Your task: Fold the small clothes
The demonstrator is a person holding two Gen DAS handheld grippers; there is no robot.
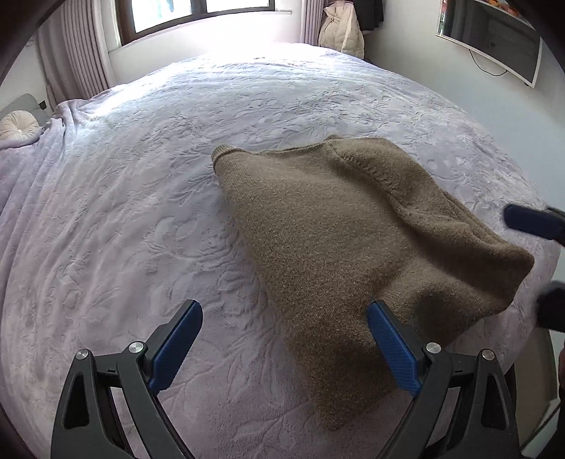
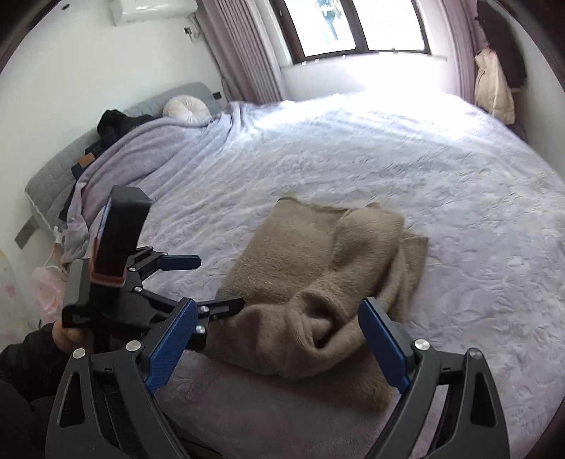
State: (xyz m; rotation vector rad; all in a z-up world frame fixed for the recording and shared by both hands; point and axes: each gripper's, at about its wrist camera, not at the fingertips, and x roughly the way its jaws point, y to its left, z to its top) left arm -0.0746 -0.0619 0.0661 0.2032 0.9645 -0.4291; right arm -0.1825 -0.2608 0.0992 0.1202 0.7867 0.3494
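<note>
A small brown knit sweater (image 1: 346, 226) lies on the lilac bedspread (image 1: 176, 176), partly folded, with a sleeve laid over its body. In the right wrist view the sweater (image 2: 317, 268) has a rumpled sleeve and cuff at its near end. My left gripper (image 1: 284, 332) is open above the sweater's near left edge, holding nothing; it also shows in the right wrist view (image 2: 208, 282), beside the sweater's left edge. My right gripper (image 2: 277, 332) is open over the near cuff, empty. Its fingers (image 1: 529, 220) show at the right edge of the left wrist view.
The bed's near edge runs just below the sweater. A round white cushion (image 2: 187, 109), dark clothes (image 2: 116, 121) and a grey headboard (image 2: 56, 169) lie at the far left. A window (image 2: 356, 28) and curtains are behind; a cream jacket (image 2: 492, 88) hangs at right. A wall screen (image 1: 494, 39) shows.
</note>
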